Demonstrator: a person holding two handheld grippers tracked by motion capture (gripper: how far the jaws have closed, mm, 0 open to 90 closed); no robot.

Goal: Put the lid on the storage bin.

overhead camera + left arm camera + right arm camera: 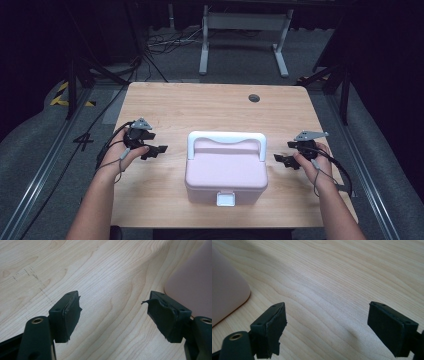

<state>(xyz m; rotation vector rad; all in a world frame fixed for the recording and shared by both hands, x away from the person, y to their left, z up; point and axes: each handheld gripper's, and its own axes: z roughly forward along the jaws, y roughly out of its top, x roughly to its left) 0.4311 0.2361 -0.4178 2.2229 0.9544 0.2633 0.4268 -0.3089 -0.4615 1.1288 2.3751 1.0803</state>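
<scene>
High view, left side: my left gripper sits in my left hand over the wooden table, left of the pink box and near it, not touching.
Left gripper state: released; the jaws stand wide apart with bare wood between them, nothing held.
Left gripper view: my left gripper looks along the table; faint pencil-like marks run across the grain at the upper left, and a rounded corner of the pink box shows at the right edge, just beyond one jaw.
Centre: the pink box stands on the near half of the table, lid closed, its white handle lying along the far edge of the lid and a white latch on the side facing me.
Far edge: a small round grommet sits in the tabletop beyond the box.
High view, right side: my right gripper sits in my right hand, right of the box, near it and apart from it.
Right gripper state: released; jaws spread wide, empty.
Right gripper view: my right gripper hangs over the table, with a rounded corner of the pink box at the left edge, resting on the wood.
</scene>
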